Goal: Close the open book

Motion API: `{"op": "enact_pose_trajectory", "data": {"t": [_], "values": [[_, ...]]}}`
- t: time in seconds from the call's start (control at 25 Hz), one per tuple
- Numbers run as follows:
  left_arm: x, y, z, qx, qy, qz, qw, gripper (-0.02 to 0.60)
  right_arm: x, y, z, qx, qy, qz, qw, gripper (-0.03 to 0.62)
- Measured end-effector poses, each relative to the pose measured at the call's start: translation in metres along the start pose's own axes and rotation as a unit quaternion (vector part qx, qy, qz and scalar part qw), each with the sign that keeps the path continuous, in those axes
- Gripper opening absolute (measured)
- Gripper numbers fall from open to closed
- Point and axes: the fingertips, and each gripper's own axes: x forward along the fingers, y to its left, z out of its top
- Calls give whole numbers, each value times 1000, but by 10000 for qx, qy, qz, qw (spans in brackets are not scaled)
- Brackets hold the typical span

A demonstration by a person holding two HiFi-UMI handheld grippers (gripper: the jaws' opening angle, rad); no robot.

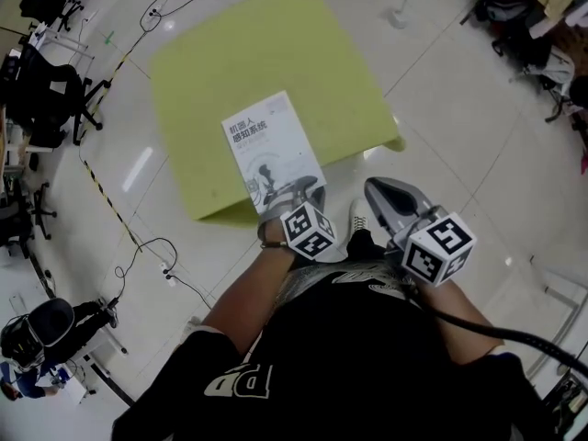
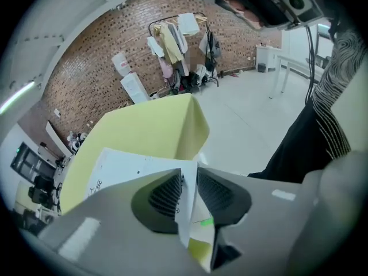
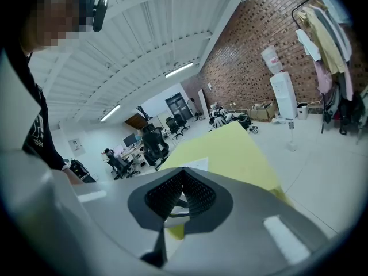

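Observation:
A white-covered book [image 1: 271,150] lies closed and flat on the yellow-green table [image 1: 211,53], with its printed front cover up and near the table's front edge. My left gripper [image 1: 308,191] points steeply down at the book's near corner. Its jaws stand slightly apart. In the left gripper view, the cover's white corner [image 2: 132,168] shows in the gap of the left gripper [image 2: 190,174], and no pad clearly presses on it. My right gripper [image 1: 372,186] hangs off the table's front right side. Its tips meet with nothing between them in the right gripper view [image 3: 183,174].
The table [image 3: 230,151] stands on a glossy white floor. Black office chairs [image 1: 46,90] and cables lie at the left. A small white stand [image 1: 401,7] is beyond the table. A clothes rack [image 2: 178,45] stands against the brick wall. The person's torso fills the lower part of the head view.

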Motion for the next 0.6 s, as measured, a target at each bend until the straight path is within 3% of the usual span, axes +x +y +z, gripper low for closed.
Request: {"op": "enact_pose_trajectory", "data": {"t": [0.12, 0.24, 0.4, 0.48, 0.6], "values": [[-3, -2, 2, -250, -85, -49, 9996, 88, -5, -1, 0, -5, -15, -12, 10000, 6], [-11, -2, 7, -617, -323, -119, 9975, 41, -5, 3, 1, -24, -43, 7, 10000, 6], [-27, 7, 11, -1464, -783, -245, 9858, 15, -1, 11, 4, -73, -85, 35, 9999, 6], [-38, 17, 13, -2233, -1127, -434, 9672, 13, 2, 15, 4, -104, -87, 63, 9999, 6], [-58, 38, 10, -3461, -1739, -722, 9191, 10, 10, 24, 6, -172, -97, 116, 9997, 6]]}}
